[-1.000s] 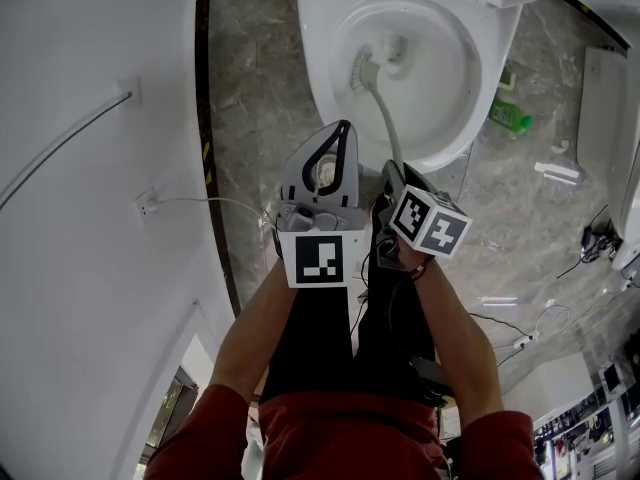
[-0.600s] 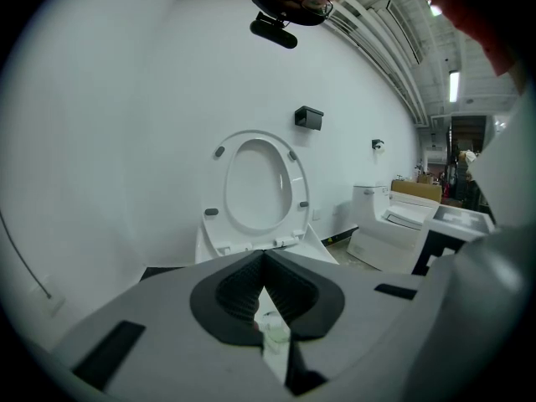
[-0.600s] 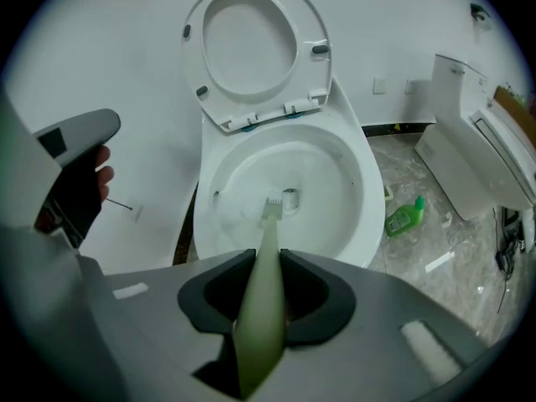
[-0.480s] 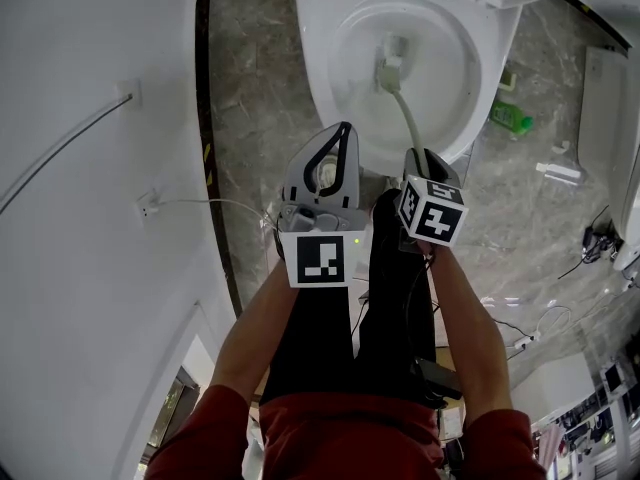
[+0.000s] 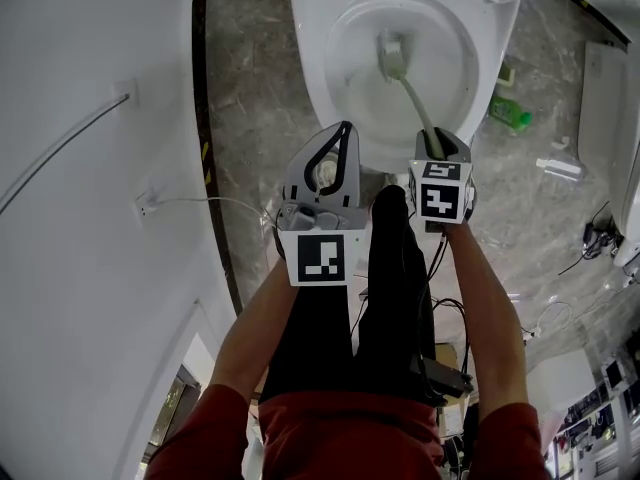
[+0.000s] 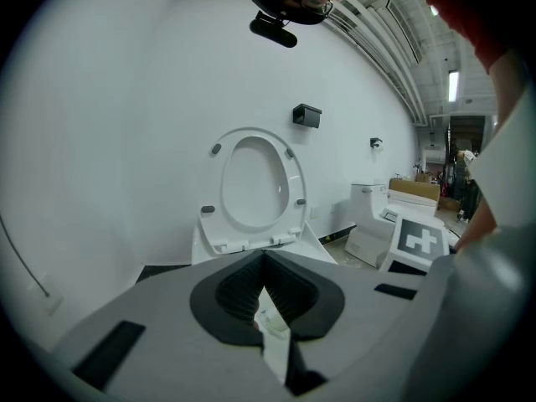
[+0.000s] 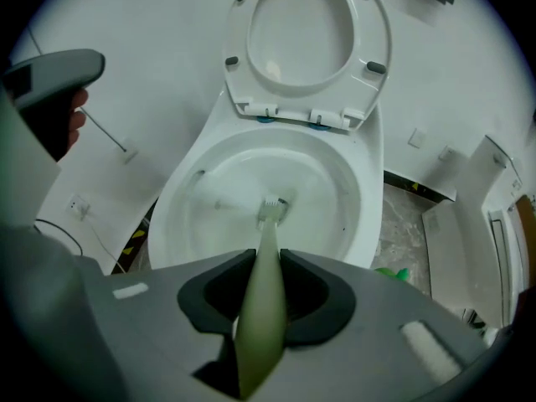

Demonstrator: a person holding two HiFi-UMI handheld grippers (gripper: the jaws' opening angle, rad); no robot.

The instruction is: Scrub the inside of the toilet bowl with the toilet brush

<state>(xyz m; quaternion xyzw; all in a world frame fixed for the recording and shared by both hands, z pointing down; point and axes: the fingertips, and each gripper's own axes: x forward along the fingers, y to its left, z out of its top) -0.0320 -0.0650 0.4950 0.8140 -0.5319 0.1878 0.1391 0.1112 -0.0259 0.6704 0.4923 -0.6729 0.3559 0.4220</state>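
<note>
My right gripper [image 5: 437, 138] [image 7: 261, 262] is clamped on the pale green handle of the toilet brush [image 5: 415, 103] [image 7: 261, 308], with the 2 dark pads squeezing it from either side. The handle runs forward and down from the jaws, over the near rim and into the toilet bowl [image 5: 312, 83] [image 7: 368, 216]. The brush head [image 5: 392, 58] [image 7: 272, 209] lies against the white inner surface low in the bowl, near its middle in the right gripper view and toward the far side of the basin in the head view. The toilet seat [image 7: 374, 36] [image 6: 293, 174] stands raised behind the bowl.

My left gripper [image 5: 343, 128] [image 6: 264, 258] has its jaws pressed together at the tips. A small pale scrap shows in the gap behind the pads, and I cannot tell what it is. This gripper sits to the left of the right one, short of the bowl's near rim and over the grey marbled floor [image 5: 250, 88], pointing toward the toilet without touching it.

A green bottle [image 5: 508, 116] [image 7: 389, 273] lies on the floor just to the right of the bowl. A white wall [image 5: 90, 218] fills the left of the head view, and a thin white cable [image 5: 190, 202] trails along its foot.
</note>
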